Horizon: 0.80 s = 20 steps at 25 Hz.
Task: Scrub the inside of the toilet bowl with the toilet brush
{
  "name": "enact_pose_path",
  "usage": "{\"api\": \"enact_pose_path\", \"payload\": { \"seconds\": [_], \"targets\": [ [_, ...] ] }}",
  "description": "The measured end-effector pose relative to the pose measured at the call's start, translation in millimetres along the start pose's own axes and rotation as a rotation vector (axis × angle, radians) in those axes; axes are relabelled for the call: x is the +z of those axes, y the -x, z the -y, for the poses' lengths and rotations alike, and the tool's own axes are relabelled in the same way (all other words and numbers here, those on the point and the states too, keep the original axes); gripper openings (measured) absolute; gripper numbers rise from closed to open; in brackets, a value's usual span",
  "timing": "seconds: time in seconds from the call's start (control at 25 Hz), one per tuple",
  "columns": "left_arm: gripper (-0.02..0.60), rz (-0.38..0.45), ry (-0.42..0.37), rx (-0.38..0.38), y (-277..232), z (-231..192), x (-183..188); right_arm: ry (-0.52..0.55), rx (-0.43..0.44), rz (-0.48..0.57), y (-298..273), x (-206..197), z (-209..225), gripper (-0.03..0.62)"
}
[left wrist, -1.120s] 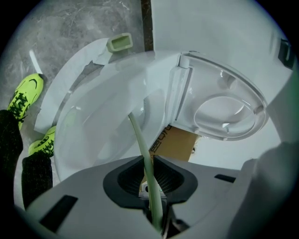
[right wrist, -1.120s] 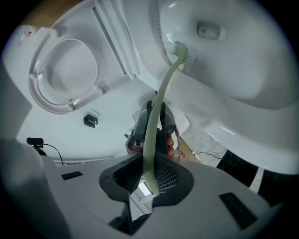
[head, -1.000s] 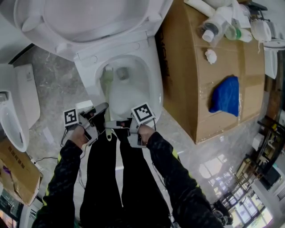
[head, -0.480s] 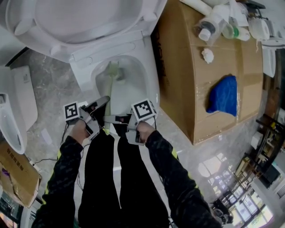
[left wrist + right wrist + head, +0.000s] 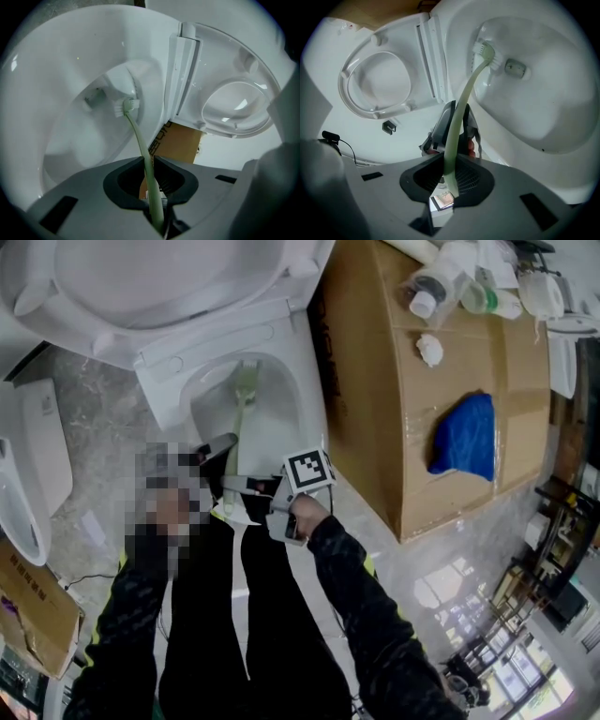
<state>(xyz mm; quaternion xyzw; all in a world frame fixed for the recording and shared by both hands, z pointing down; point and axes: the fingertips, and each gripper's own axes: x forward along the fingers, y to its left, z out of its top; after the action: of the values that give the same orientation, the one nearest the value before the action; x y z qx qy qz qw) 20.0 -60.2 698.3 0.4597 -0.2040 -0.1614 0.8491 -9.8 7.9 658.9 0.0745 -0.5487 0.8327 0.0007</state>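
Observation:
The white toilet bowl lies ahead with its seat and lid raised. A pale green toilet brush reaches into the bowl, its bristled head against the back wall below the rim. Both grippers hold its handle. My left gripper is shut on the handle, further along it towards the head. In the head view a mosaic patch hides most of that gripper. My right gripper is shut on the handle's end, with the brush head far ahead and the left gripper just in front.
A large cardboard box stands tight against the toilet's right side, carrying a blue cloth and bottles. Another white fixture stands at the left. A smaller carton sits on the marble floor at lower left.
The brush head has swept from the bowl's left wall round to the back wall under the rim. Both grippers stayed shut on the handle and shifted slightly right.

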Motion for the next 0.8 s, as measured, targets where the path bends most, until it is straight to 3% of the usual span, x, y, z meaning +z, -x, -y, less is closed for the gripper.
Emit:
{"api": "enact_pose_path", "payload": {
  "seconds": [0.8],
  "targets": [
    [0.063, -0.115, 0.086, -0.008, -28, -20, -46, -0.042, -0.027, 0.134, 43, -20, 12, 0.067]
  ]
}}
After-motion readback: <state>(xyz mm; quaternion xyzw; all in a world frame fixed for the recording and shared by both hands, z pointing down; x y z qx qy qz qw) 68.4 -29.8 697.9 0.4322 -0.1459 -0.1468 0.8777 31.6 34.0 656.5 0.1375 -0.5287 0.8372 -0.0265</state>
